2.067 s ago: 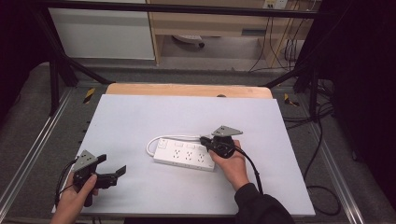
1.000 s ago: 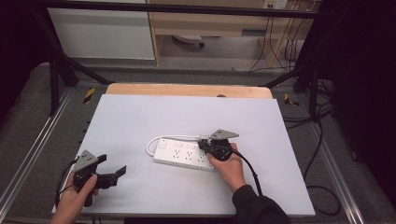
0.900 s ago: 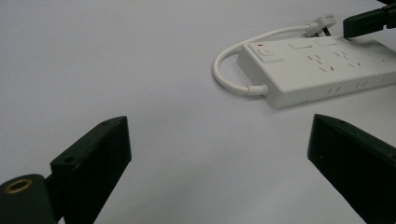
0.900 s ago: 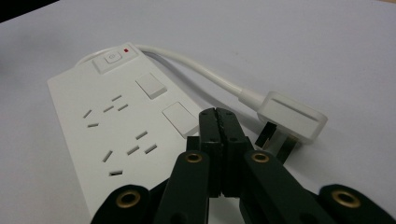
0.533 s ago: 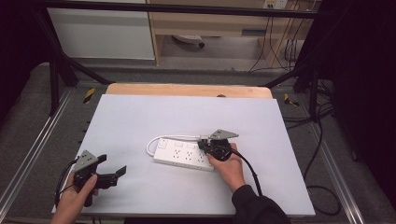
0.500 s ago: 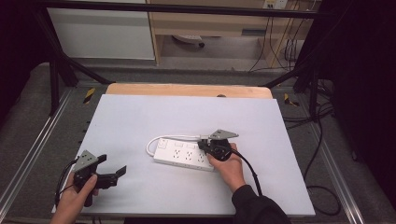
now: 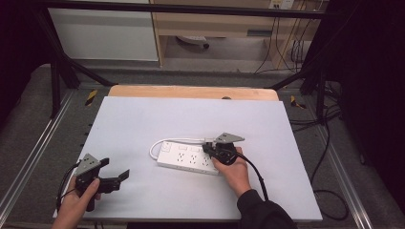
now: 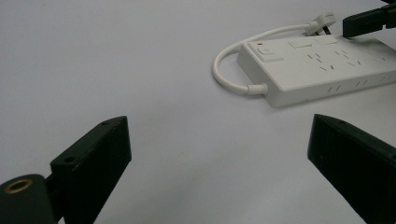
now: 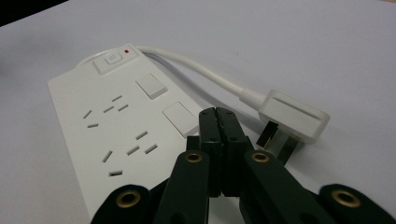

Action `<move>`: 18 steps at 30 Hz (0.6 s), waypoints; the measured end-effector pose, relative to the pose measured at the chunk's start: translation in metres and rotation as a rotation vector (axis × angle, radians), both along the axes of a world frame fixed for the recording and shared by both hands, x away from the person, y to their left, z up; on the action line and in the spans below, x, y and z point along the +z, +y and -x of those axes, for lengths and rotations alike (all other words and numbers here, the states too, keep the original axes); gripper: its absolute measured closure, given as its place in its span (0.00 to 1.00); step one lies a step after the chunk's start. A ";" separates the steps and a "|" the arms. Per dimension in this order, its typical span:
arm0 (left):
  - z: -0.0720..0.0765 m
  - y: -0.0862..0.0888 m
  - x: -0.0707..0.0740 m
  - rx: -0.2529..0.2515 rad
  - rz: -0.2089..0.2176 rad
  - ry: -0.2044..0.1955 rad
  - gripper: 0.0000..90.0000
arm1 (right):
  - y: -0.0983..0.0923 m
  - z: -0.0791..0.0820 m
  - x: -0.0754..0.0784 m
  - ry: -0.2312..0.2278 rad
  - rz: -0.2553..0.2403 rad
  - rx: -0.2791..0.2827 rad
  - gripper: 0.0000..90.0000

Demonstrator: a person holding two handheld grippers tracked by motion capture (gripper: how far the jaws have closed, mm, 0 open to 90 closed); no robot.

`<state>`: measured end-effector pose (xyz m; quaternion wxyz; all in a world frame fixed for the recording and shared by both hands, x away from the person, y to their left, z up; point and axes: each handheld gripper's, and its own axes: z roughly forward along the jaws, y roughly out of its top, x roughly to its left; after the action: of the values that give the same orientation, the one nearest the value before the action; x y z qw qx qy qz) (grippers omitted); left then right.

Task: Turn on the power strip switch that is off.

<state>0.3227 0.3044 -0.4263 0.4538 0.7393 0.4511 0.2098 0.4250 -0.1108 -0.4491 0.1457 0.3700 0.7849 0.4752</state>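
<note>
Right gripper view: right tool (image 9: 217,114) pressed together over power strip (image 9: 112,121); left tool (image 8: 219,149) spread.

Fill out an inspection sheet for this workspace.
Surface: white rectangular table top, bare around the work.
Job's things: white plastic power strip lying flat, its white plug resting beside it, unplugged.
Clutter: nothing seen.
Grippers: left tongs open, hovering off to the strip's side; right tongs shut, empty, tips over the strip's edge near the plug.
Cables: strip's white cord looped at its switch end; black gripper cable.
Surroundings: wooden board behind, black frame, floor cables.
</note>
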 end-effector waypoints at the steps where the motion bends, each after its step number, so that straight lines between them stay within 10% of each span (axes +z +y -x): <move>1: 0.000 0.000 0.000 0.000 0.000 0.000 0.07 | 0.000 0.000 0.000 -0.001 -0.004 -0.001 1.00; 18: 0.000 0.000 0.000 -0.001 -0.003 0.002 0.07 | -0.003 0.001 -0.003 -0.004 -0.034 -0.007 1.00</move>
<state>0.3228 0.3040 -0.4266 0.4526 0.7403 0.4508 0.2094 0.4242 -0.1135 -0.4525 0.1427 0.3744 0.7750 0.4887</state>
